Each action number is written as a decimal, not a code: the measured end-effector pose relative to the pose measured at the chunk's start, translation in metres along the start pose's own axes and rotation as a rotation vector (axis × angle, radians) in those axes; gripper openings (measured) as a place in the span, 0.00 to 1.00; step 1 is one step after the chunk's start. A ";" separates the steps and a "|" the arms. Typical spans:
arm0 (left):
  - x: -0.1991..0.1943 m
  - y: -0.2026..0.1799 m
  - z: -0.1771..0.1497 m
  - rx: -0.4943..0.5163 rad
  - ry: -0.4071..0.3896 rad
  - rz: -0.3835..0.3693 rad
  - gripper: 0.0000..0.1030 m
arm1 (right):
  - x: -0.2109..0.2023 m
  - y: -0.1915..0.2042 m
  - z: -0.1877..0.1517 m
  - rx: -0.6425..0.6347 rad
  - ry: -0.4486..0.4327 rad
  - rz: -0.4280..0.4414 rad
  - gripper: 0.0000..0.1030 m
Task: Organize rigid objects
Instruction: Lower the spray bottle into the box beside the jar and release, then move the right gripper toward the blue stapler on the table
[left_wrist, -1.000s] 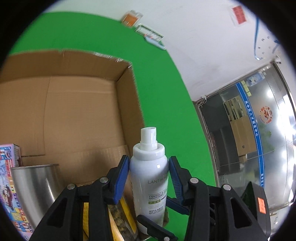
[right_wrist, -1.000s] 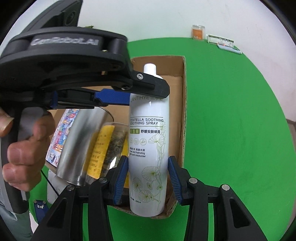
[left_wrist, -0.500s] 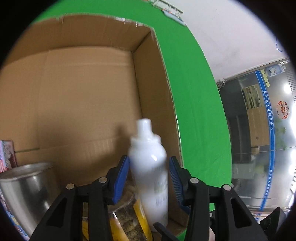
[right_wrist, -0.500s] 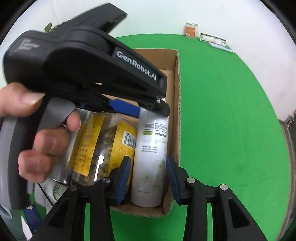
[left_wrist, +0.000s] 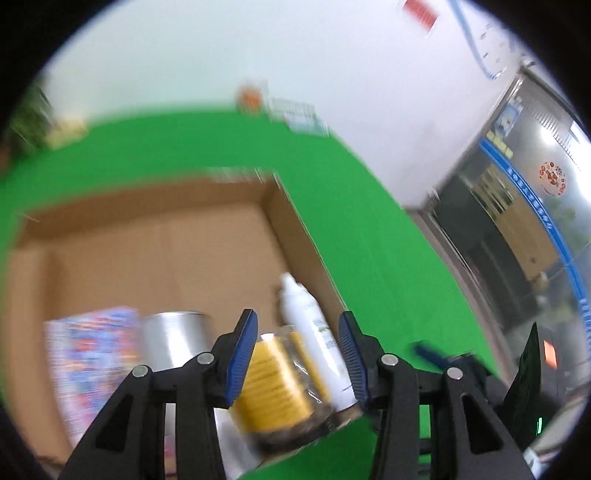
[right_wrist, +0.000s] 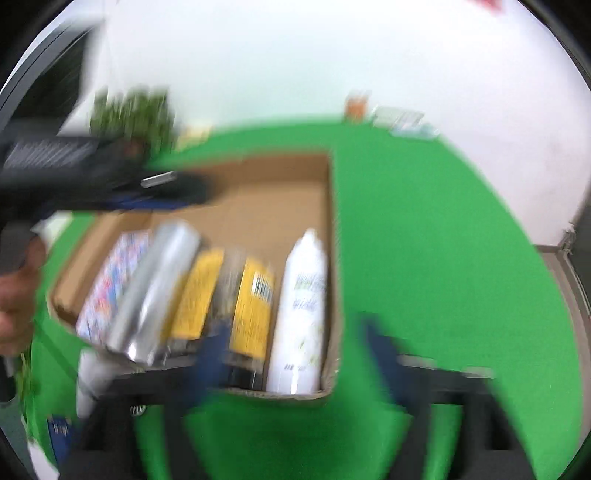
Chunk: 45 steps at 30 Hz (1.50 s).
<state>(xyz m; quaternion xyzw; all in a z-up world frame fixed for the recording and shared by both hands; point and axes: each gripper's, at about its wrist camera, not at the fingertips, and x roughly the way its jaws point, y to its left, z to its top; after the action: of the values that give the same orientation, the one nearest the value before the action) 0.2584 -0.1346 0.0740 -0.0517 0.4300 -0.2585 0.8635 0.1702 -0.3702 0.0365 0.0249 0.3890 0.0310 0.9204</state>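
A white spray bottle (right_wrist: 301, 314) stands in the right near corner of an open cardboard box (right_wrist: 295, 173), next to a yellow-labelled jar (right_wrist: 255, 306), a steel cup (right_wrist: 155, 291) and a colourful carton (right_wrist: 110, 280). My right gripper (right_wrist: 291, 354) is open and empty, pulled back above the box's near edge; the view is blurred. My left gripper (left_wrist: 297, 354) is open and empty, above the jar (left_wrist: 269, 380) and the bottle (left_wrist: 314, 339). The box (left_wrist: 291, 229), cup (left_wrist: 173, 343) and carton (left_wrist: 88, 350) show in that view too.
The box sits on a green table (right_wrist: 424, 258) with a white wall behind. Small cards and packets (right_wrist: 399, 118) lie at the table's far edge, a plant (right_wrist: 133, 114) at far left. The left hand-held gripper (right_wrist: 92, 177) shows in the right wrist view.
Both grippers have let go of the spray bottle and pulled back and up. The bottle now stands in the box's corner. Both views are blurred by motion.
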 end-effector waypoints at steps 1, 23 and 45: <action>-0.023 0.000 -0.003 0.012 -0.054 0.036 0.53 | -0.010 0.001 -0.004 0.009 -0.041 -0.007 0.95; -0.182 0.088 -0.254 -0.333 -0.115 0.239 0.85 | -0.134 0.162 -0.175 -0.215 -0.177 0.316 0.99; -0.088 0.106 -0.318 -0.487 0.101 -0.054 0.79 | -0.087 0.216 -0.254 -0.387 0.025 0.324 0.55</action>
<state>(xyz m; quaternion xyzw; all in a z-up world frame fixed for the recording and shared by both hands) 0.0128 0.0423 -0.0949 -0.2568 0.5206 -0.1726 0.7958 -0.0809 -0.1561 -0.0624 -0.0900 0.3780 0.2525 0.8862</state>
